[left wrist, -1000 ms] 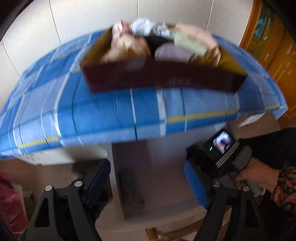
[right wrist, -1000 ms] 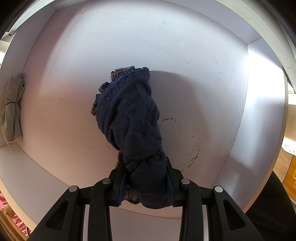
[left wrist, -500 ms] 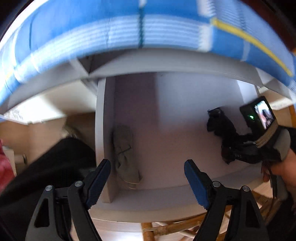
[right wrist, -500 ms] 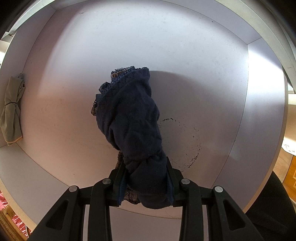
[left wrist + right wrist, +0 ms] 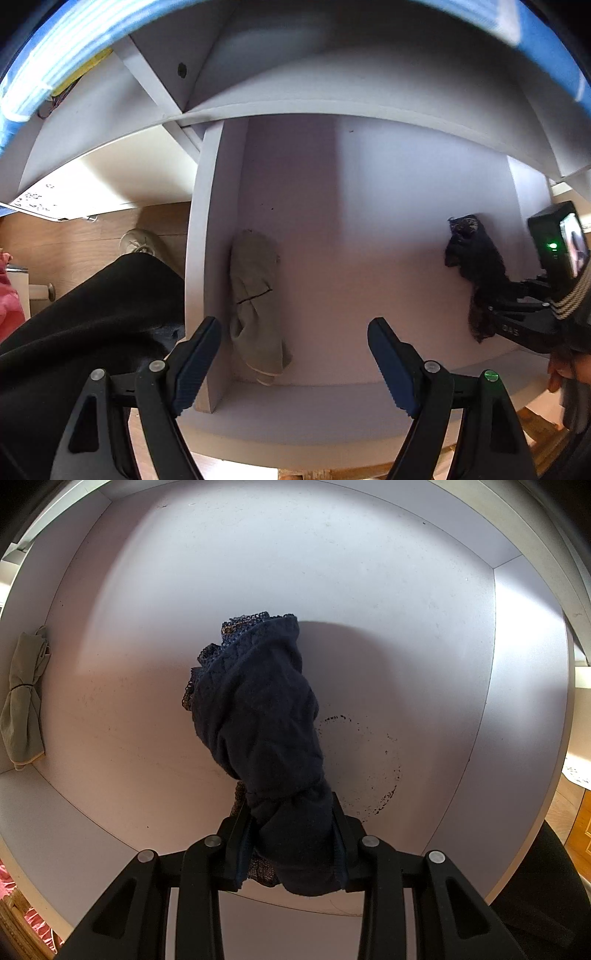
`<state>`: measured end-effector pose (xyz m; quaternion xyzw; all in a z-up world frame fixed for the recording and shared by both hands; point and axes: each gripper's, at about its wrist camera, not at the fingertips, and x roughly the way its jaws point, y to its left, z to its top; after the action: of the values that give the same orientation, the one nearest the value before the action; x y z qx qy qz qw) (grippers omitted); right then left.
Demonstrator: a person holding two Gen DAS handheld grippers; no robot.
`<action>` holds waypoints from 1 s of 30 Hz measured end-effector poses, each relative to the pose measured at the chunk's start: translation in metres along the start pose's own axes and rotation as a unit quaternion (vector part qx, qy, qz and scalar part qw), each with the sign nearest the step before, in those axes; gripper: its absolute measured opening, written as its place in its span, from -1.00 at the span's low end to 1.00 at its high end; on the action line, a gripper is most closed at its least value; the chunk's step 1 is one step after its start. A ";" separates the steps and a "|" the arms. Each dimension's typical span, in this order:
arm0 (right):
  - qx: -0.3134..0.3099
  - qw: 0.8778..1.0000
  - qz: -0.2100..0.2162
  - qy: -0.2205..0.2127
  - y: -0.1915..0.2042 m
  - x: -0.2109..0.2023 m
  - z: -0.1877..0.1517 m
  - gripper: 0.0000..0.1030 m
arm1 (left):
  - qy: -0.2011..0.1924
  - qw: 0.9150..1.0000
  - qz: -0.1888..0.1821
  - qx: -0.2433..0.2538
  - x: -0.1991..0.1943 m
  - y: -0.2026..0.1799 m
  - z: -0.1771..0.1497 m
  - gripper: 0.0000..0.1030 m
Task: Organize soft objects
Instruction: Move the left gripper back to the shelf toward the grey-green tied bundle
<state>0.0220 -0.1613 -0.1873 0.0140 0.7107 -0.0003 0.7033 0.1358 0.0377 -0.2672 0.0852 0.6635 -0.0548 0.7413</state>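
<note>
My right gripper (image 5: 291, 834) is shut on a rolled navy cloth with a lace edge (image 5: 258, 716) and holds it inside a white shelf compartment (image 5: 369, 590), over its floor. The same cloth (image 5: 474, 266) and right gripper (image 5: 491, 314) show at the right of the left wrist view. A rolled beige cloth tied with a dark band (image 5: 256, 299) lies on the compartment floor against the left wall; it also shows at the far left of the right wrist view (image 5: 24, 698). My left gripper (image 5: 293, 354) is open and empty, in front of the compartment opening.
A white vertical divider (image 5: 205, 258) bounds the compartment on the left. A blue striped cloth (image 5: 44, 85) hangs over the unit's top. A dark ring stain (image 5: 365, 764) marks the floor. Black clothing (image 5: 85, 325) fills the lower left. A wooden floor and a white shoe (image 5: 142, 240) lie beyond.
The left gripper has dropped and tilted down from the blue cloth and box on top to face the shelf compartment. The right gripper and navy cloth have not moved.
</note>
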 end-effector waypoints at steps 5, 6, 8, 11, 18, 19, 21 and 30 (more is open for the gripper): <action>0.000 1.000 0.000 -0.001 0.000 0.000 0.000 -0.33 | 0.008 1.000 0.010 -0.011 0.011 0.005 0.002 0.59; 0.000 1.000 0.000 -0.001 0.000 0.000 0.000 -0.33 | 0.009 1.000 0.013 -0.013 0.013 0.006 0.002 0.59; 0.000 1.000 0.000 -0.001 0.000 0.000 0.000 -0.33 | 0.016 1.000 0.013 -0.014 0.019 0.007 0.003 0.59; 0.000 1.000 0.000 -0.003 0.000 -0.001 0.000 -0.33 | 0.025 1.000 0.014 -0.009 0.026 0.005 0.003 0.57; 0.000 1.000 0.000 -0.005 -0.001 -0.002 0.003 -0.33 | 0.066 0.997 0.050 -0.005 0.051 0.007 0.002 0.56; 0.000 1.000 0.001 -0.006 -0.001 -0.002 0.002 -0.33 | 0.072 0.996 0.051 -0.005 0.055 0.007 0.003 0.56; 0.000 1.000 0.000 -0.007 -0.001 -0.001 0.002 -0.33 | 0.084 0.995 0.056 0.001 0.064 0.004 0.003 0.59; 0.007 1.000 0.006 -0.009 -0.006 -0.003 0.010 -0.32 | 0.075 0.996 -0.052 0.024 0.070 -0.015 0.009 0.75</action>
<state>0.0322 -0.1674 -0.1850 0.0233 0.7042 -0.0018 0.7096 0.1493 0.0236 -0.3365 0.0723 0.7191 -0.1025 0.6834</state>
